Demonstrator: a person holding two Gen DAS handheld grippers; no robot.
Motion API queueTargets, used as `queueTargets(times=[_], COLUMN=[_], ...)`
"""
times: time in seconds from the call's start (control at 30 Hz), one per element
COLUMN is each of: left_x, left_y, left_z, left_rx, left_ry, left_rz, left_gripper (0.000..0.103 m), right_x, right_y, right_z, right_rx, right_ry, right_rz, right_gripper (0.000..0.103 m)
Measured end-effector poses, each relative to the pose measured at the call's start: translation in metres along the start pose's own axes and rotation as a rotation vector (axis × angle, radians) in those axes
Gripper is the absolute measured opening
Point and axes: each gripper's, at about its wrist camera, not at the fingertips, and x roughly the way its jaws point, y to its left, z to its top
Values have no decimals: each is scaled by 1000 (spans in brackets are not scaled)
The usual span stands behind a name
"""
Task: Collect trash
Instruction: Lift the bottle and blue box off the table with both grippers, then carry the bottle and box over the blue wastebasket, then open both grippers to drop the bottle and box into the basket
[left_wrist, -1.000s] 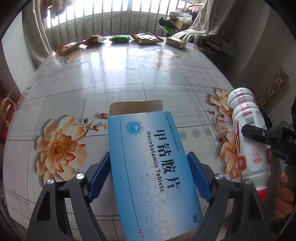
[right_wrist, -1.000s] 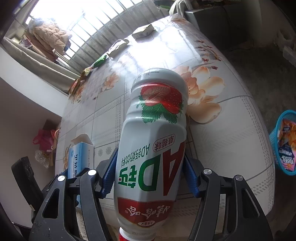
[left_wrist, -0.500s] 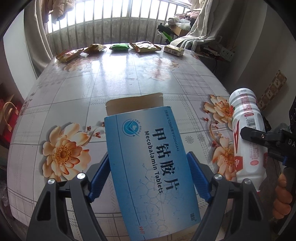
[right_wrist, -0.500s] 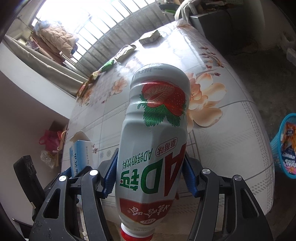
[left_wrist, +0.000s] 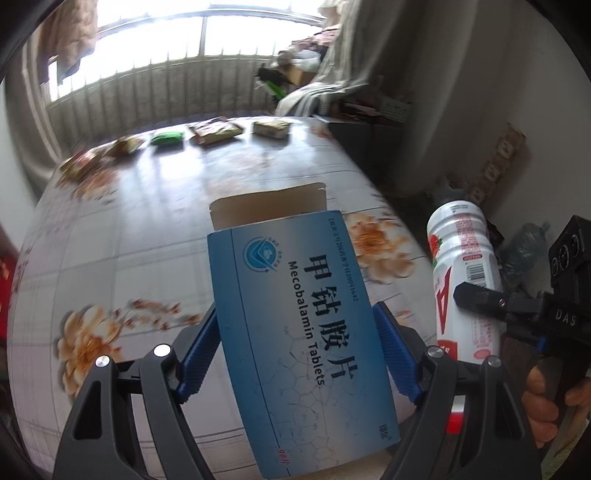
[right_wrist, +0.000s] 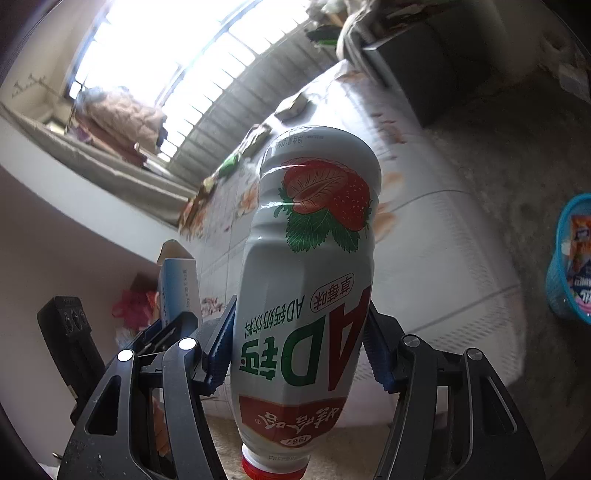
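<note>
Jaws clamp both loads, left on tablet box, right on bottle, above table edge.

The tablet box was blue fading to white. The bottle was white with a red strawberry, green leaves and red cap. Orange flowers patterned the pale gridded counter. The basket was turquoise.

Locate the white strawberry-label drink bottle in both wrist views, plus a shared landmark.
Left wrist: white plastic drink bottle with strawberry label at right edge, gripped by the right claw, red cap downward.
Right wrist: same bottle fills the centre, between the blue pads, cap at bottom.
Shared landmark: blue cardboard Mecobalamin tablet box, centre in the left view, lower left in the right view.
</note>
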Motion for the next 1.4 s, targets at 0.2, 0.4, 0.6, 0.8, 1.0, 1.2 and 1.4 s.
queueTargets(times=[0.2,0.4,0.6,0.8,1.0,1.2,1.4], left_x=[21,61,141,229,288,316,282], left_y=[-71,-164,-272,-353,-404,-406,-381], left_z=[27,48,48,26,34,43,51], left_rx=[124,255,357,463,467,358,346], left_ry=[34,120,302,466,517,537,511], left_rz=[-127,-271,-367,-351,-351,-293,-328], left_gripper=[78,78,78,78,81,88,88], right_x=[-55,-108,-129,-121,-101,-69,-72], right_y=[-60,-146,-242,-314,-375,-434,-419], right_z=[-4,-25,-60,-75,-61,-63,-74], right_rx=[125,327,636,849,1005,1175,1111], right_ry=[-115,-232,-318,-355,-422,-437,-420], right_rz=[-27,-109,-175,-199,-217,-202,-234], right_gripper=[57,57,57,58,61,70,70])
